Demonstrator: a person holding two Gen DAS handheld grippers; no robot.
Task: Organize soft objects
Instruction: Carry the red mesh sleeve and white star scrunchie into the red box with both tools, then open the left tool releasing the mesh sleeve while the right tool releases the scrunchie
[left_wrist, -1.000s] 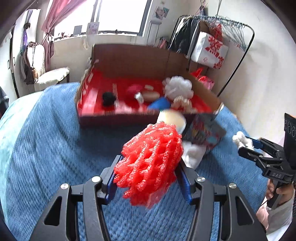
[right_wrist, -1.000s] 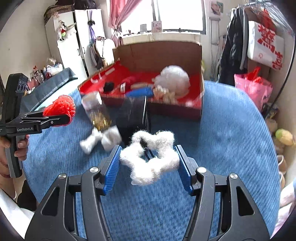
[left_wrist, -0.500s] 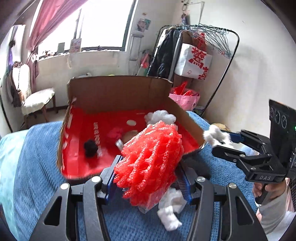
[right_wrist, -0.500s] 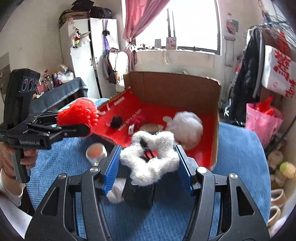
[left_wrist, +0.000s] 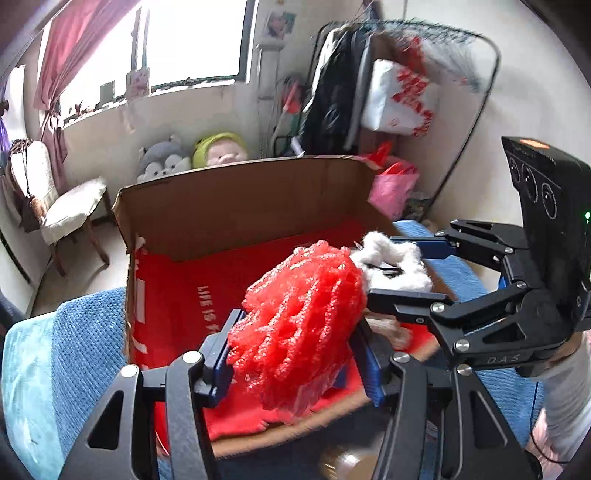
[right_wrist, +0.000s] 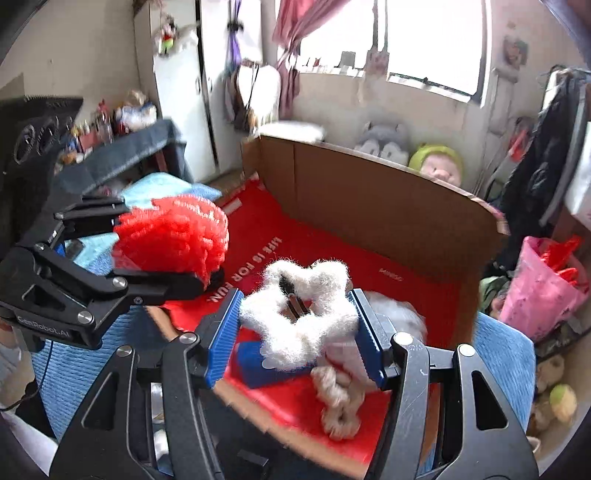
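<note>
Left gripper (left_wrist: 299, 354) clamps red foam net (left_wrist: 295, 328); right gripper (right_wrist: 295, 328) clamps white fluffy star (right_wrist: 299, 314).

left gripper (left_wrist: 295, 354): black linkage arms, silver screws, ribbed blue pads, white "GenRobot.AI" lettering on its side | right gripper (right_wrist: 295, 325): same black frame, blue pads, "DAS" marking, black camera block with round lenses and green light | sleeve (left_wrist: 565, 398): pale grey-white cuff
</note>
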